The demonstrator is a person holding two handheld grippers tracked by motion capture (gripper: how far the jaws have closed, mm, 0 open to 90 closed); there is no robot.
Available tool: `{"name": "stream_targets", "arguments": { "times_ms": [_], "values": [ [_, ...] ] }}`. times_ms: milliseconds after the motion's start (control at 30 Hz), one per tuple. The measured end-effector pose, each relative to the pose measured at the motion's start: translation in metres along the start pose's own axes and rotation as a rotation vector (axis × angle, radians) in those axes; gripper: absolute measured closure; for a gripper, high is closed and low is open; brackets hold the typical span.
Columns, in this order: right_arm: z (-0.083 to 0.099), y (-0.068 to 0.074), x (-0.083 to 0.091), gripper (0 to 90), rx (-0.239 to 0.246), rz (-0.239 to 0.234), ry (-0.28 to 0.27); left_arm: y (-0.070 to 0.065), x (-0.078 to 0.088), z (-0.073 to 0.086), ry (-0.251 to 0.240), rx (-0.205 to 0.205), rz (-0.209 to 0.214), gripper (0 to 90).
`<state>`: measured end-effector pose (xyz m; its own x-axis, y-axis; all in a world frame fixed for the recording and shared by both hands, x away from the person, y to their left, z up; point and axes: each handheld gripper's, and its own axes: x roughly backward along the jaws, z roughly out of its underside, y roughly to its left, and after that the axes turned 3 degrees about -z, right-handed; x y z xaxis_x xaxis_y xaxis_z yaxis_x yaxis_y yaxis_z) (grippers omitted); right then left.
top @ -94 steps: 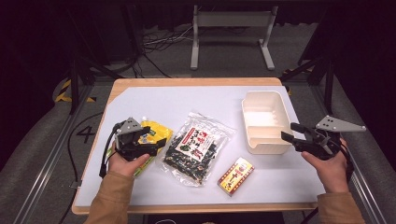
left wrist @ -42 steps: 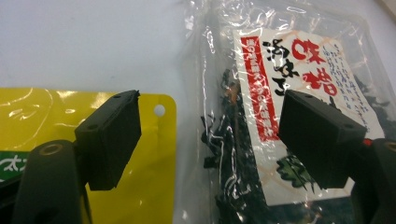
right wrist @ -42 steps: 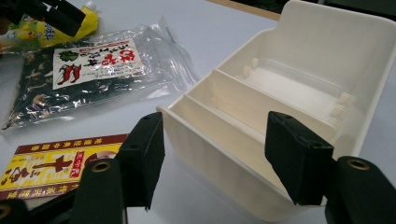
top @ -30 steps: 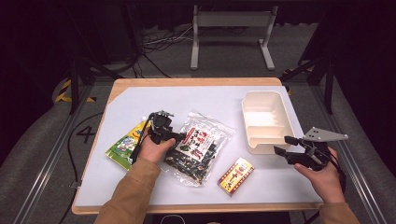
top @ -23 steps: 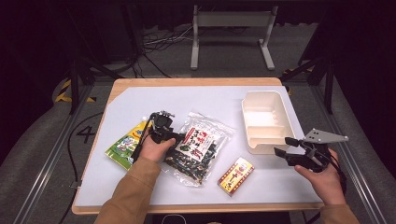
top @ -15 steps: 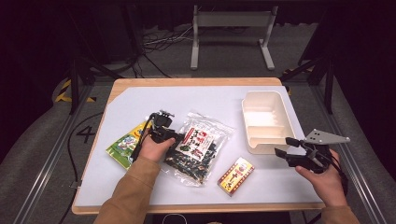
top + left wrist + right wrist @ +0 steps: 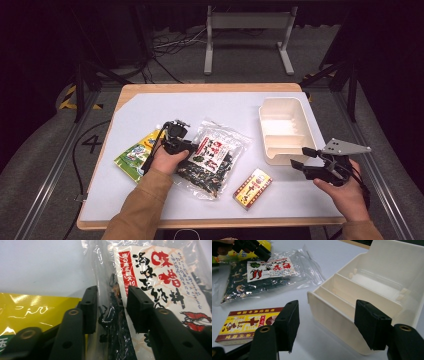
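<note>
Clear plastic bag of dark dried seaweed [image 7: 117,322] between closing left gripper [image 7: 110,307] jaws, pad contact unclear, right gripper [image 7: 329,325] open beside cream divided plastic tray [image 7: 372,290].

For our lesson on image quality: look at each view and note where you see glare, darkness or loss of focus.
High view: the table is brightly lit, the floor around it dark. Left gripper view: glare streaks on the clear snack bag and the yellow packet; the near jaws look soft. Right gripper view: the cream tray looks washed out, and the jaws in the foreground are slightly blurred.
</note>
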<state>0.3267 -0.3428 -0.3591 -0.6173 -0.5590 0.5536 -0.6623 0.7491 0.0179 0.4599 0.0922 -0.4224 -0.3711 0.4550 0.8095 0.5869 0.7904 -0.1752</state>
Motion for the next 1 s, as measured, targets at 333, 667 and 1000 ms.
{"name": "stream_targets", "arguments": {
  "times_ms": [333,667,1000],
  "values": [
    [-0.001,0.001,0.002,37.9,0.002,0.001,-0.005,-0.003,0.004,-0.001,-0.012,-0.004,0.008,87.3],
    [-0.003,0.002,0.005,38.6,0.01,0.004,-0.016,-0.007,0.028,-0.003,-0.094,-0.019,0.052,88.2],
    [-0.007,0.005,0.007,39.1,0.021,0.006,-0.023,-0.022,0.058,-0.004,-0.178,-0.076,0.062,88.4]
  ]
}}
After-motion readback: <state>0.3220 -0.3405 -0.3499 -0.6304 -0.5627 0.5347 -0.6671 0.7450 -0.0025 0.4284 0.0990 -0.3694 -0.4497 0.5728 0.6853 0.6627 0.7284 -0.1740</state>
